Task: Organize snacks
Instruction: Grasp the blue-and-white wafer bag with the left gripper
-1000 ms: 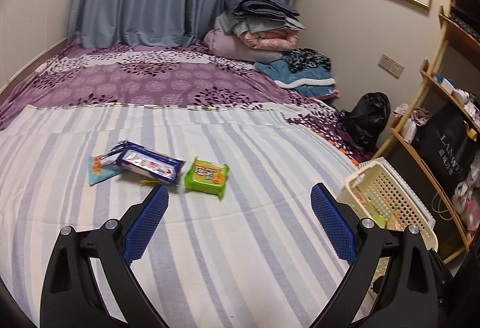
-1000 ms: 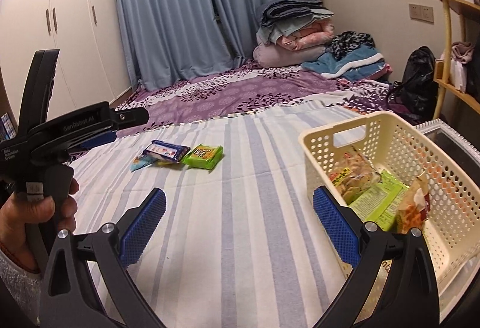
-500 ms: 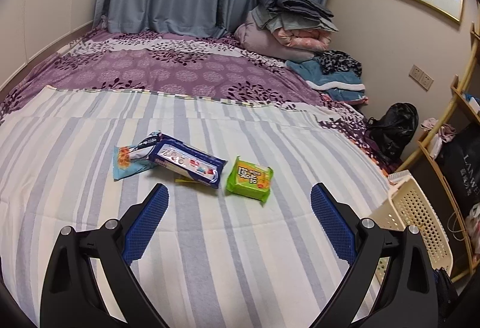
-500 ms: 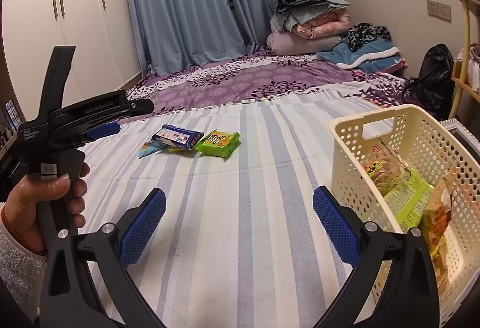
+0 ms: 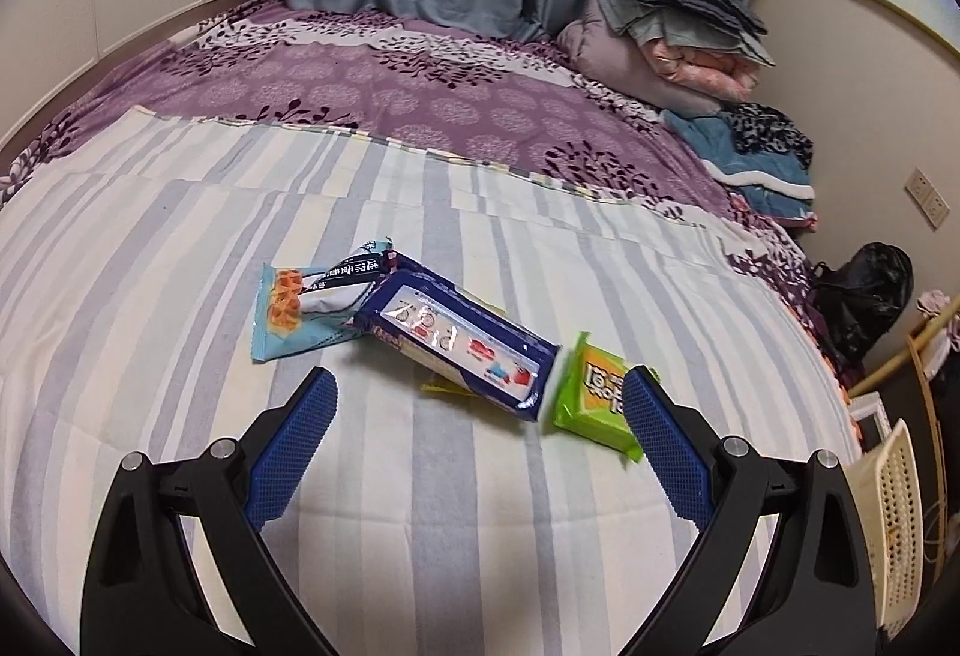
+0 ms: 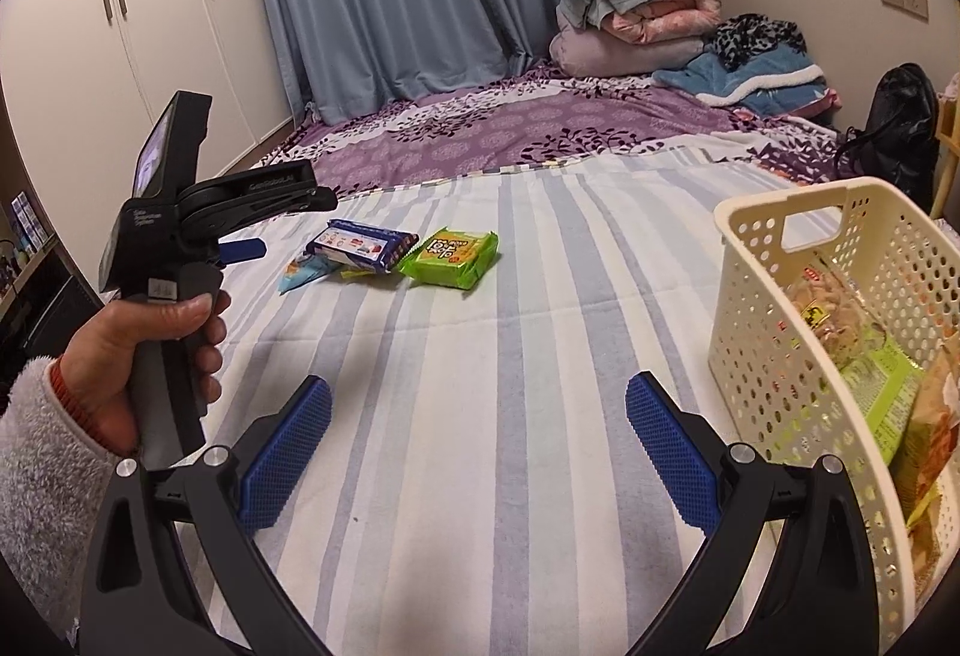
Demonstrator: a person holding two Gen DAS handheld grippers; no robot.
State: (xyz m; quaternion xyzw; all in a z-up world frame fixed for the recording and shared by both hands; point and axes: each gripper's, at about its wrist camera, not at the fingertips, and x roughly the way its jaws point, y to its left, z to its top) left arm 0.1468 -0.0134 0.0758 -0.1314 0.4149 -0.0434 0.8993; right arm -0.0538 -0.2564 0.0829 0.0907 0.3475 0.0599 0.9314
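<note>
Three snack packs lie together on the striped bedsheet: a light blue pack (image 5: 300, 305), a dark blue pack (image 5: 462, 338) overlapping it, and a green pack (image 5: 597, 395). My left gripper (image 5: 480, 398) is open and empty, just short of the dark blue pack, its right finger in front of the green pack. The packs also show in the right wrist view: dark blue pack (image 6: 363, 243), green pack (image 6: 451, 257). My right gripper (image 6: 479, 404) is open and empty over bare sheet, left of the cream basket (image 6: 780, 260) that holds several snack bags.
The basket's corner (image 5: 894, 512) shows at the bed's right edge. Folded bedding (image 5: 678, 32) is piled at the far right corner. A black bag (image 5: 864, 290) and shelf stand right of the bed. White wardrobes (image 6: 120, 26) stand at the left.
My left gripper has moved forward and left toward the snack packs, which now fill more of its view. The right gripper has drifted slightly; the basket has slid to the right of its view.
</note>
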